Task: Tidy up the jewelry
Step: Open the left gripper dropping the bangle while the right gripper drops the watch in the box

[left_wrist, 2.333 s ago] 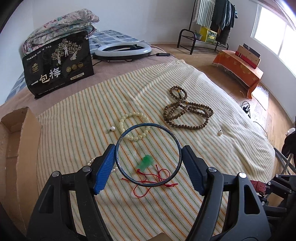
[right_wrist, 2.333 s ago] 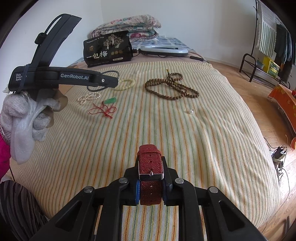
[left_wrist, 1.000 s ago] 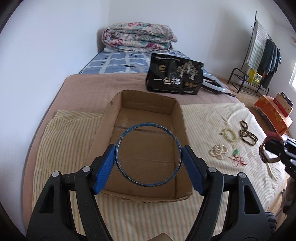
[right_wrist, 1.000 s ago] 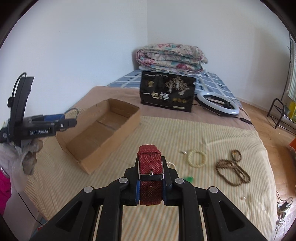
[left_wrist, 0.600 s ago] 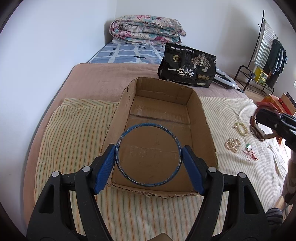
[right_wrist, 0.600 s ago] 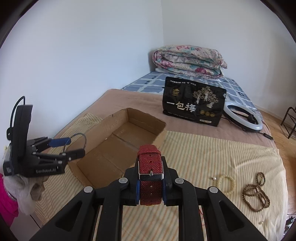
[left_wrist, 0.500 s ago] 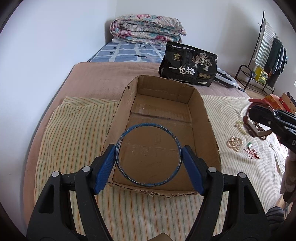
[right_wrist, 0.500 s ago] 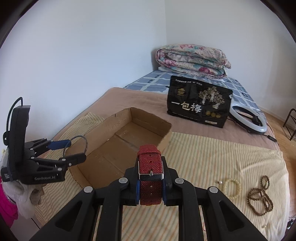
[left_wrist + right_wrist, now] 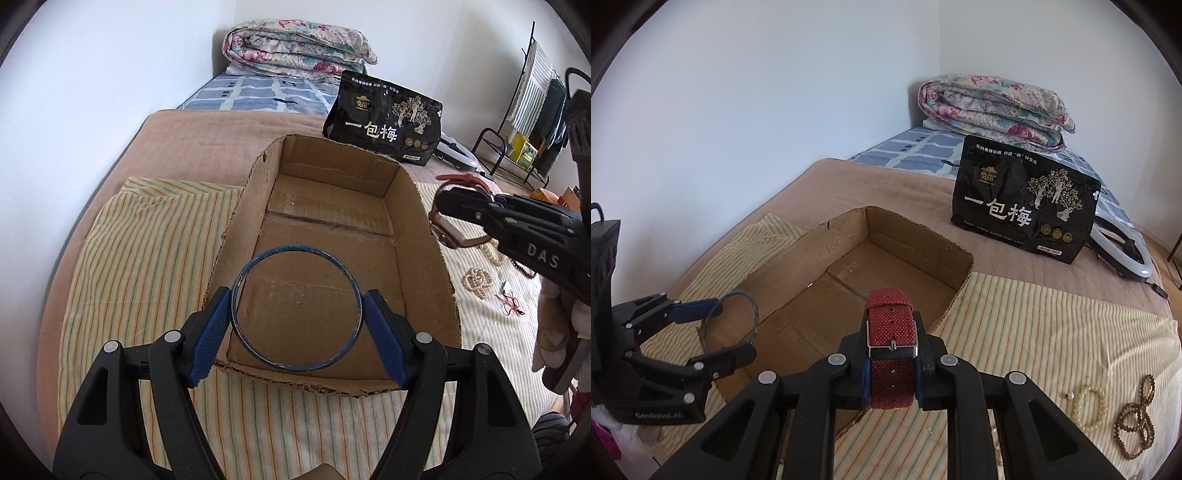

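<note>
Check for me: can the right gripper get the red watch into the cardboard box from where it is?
Probably yes. The right gripper holds the red watch beside the cardboard box, whose top is open and floor bare. The left gripper with its blue bangle hangs over the near end, so aim farther in.

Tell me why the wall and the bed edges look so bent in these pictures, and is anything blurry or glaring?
Left wrist view: fisheye lens bows the bed's edge and leaves dark corners; the blue bangle and cardboard box look sharp under soft daylight. Right wrist view: same curving, the wall bulges; the red watch strap is crisp, nearby gripper arms slightly soft; no strong glare.
</note>
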`<state>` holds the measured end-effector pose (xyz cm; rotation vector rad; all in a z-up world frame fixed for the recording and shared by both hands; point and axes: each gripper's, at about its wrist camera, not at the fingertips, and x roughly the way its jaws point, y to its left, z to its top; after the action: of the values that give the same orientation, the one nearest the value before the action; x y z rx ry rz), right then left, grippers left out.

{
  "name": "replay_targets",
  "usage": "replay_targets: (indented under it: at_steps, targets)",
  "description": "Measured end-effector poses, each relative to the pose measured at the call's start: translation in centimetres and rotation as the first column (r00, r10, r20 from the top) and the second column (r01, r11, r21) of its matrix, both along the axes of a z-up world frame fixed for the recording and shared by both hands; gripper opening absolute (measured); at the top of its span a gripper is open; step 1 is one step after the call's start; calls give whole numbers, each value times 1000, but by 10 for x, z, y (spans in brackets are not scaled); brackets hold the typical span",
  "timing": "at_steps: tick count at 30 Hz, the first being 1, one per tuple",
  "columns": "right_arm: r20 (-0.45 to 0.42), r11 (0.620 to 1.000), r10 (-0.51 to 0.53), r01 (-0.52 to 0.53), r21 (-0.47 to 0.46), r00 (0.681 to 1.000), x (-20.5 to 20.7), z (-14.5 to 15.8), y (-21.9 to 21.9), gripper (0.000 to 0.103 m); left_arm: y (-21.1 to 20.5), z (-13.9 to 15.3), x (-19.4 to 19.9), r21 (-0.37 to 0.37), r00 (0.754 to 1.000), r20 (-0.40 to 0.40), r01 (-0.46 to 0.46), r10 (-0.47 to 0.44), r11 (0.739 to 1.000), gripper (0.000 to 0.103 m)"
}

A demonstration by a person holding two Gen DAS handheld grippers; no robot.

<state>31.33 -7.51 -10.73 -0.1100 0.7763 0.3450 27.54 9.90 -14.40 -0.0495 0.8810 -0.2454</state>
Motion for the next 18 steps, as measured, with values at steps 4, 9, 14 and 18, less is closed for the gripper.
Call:
replay_targets:
  at_steps: [4, 9, 14, 18]
  targets:
    - [-22, 1000, -6, 6, 17, 1000, 11, -5, 0, 15, -2, -5, 2, -4, 1000, -8, 4, -4, 1000, 74]
    - [-41, 998, 0, 3, 58, 999, 18, -9, -1, 22, -7, -7, 4, -6, 1000, -12, 21, -21, 1000, 74]
    - [-14, 998, 5, -4, 56, 1000, 15, -4, 2, 53, -13, -9, 5, 7, 999, -28, 41, -41, 999, 78]
    - [29, 1000, -5, 4, 29, 1000, 11, 3, 3, 76, -13, -9, 5, 11, 999, -32, 30, -30, 999, 82]
